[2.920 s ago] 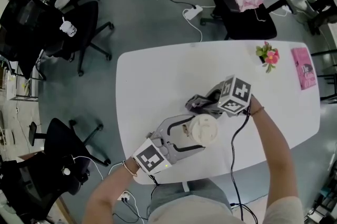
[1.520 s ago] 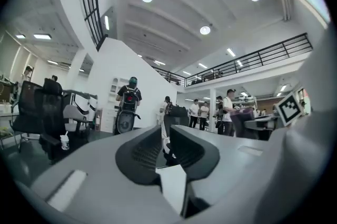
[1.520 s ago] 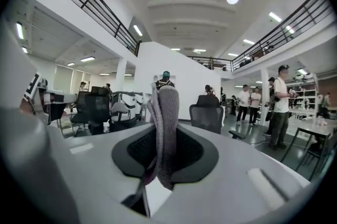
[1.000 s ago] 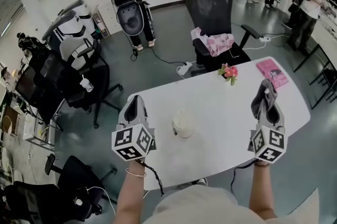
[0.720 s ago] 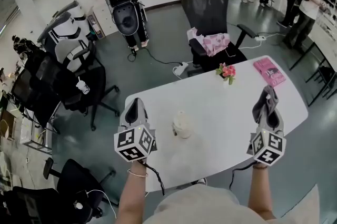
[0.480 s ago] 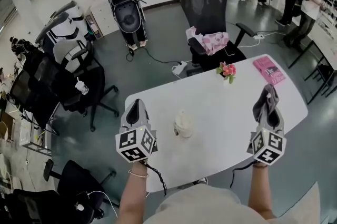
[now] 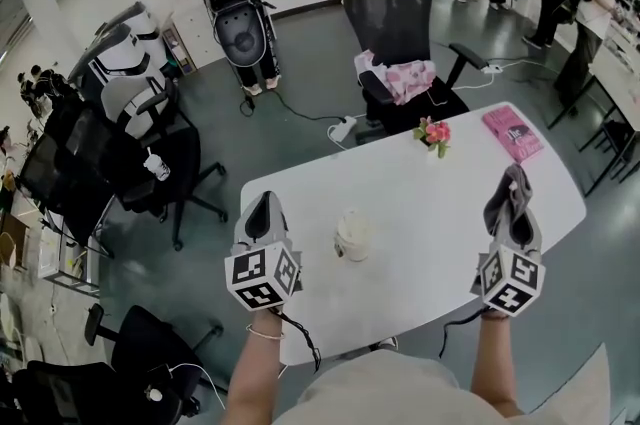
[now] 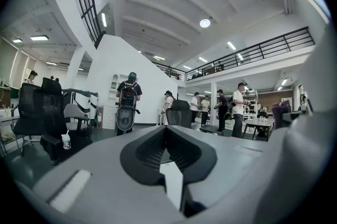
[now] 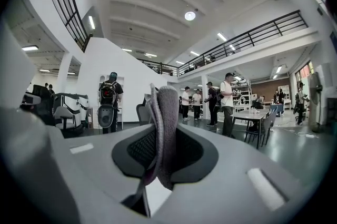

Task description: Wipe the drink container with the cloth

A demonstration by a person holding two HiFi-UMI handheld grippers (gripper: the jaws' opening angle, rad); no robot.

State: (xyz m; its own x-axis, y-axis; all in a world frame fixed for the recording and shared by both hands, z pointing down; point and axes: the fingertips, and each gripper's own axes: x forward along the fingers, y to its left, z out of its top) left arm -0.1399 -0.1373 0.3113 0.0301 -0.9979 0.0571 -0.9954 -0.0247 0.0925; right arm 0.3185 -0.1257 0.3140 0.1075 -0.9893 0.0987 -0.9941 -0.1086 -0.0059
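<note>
Grey cloth (image 7: 507, 191) is pinched in the right gripper (image 7: 512, 215). The jaws are clamped on it, and a folded wad of fabric is pushed up past the tips. The left gripper (image 7: 262, 205) is clenched with nothing in it, pads pressed together in the left gripper view. Both grippers are held out in front of the body, pointed about level and away from the person, marker cubes turned toward the head camera. Both forearms are stretched forward, roughly parallel and well apart. The left forearm (image 7: 252, 368) is raised over the white table (image 7: 420, 183) near its left edge, and the right forearm (image 7: 490, 363) is raised over the near right part. The drink container (image 7: 351, 234), a pale lidded cup, is stood upright on the table between the two grippers. It is nearer the left one and touched by neither.
</note>
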